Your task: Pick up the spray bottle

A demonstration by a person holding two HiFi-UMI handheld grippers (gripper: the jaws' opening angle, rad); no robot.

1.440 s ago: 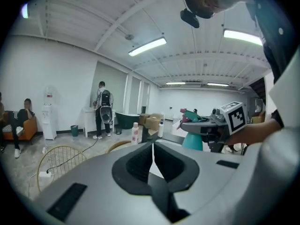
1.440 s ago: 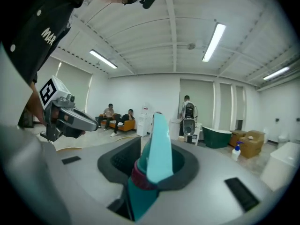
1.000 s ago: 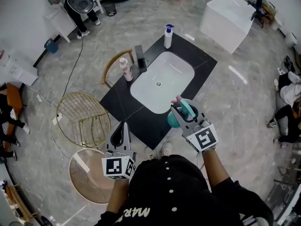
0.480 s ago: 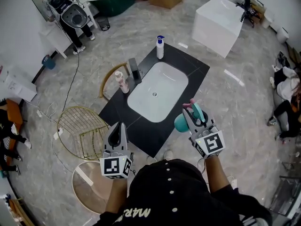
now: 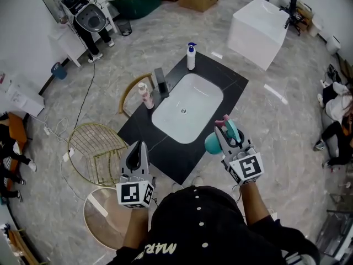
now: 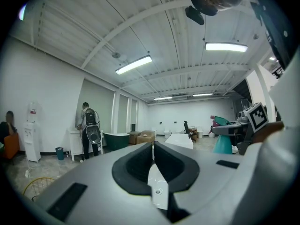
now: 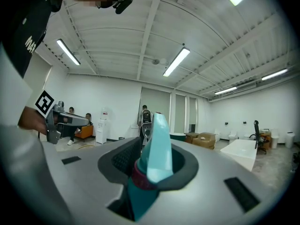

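The spray bottle (image 5: 213, 142) is teal with a pink nozzle tip and a dark red collar. My right gripper (image 5: 227, 132) is shut on its neck and trigger head, holding it in the air off the front right edge of the black counter (image 5: 223, 70). In the right gripper view the bottle (image 7: 157, 149) fills the gap between the pads and points level. My left gripper (image 5: 137, 148) hangs over the counter's front left corner, jaws shut with nothing between them (image 6: 153, 144). The left gripper view shows the held bottle (image 6: 224, 143) at its right.
A white sink (image 5: 190, 106) is set in the counter, with a black tap (image 5: 161, 81), a pink bottle (image 5: 145, 95) and a blue-topped pump bottle (image 5: 191, 57) beside it. A gold wire chair (image 5: 96, 145) and a round stool (image 5: 102, 208) stand left. People stand at the room's edges.
My right gripper has carried the spray bottle to the right, off the counter's front edge and a little higher. The left gripper has risen slightly and stays shut.
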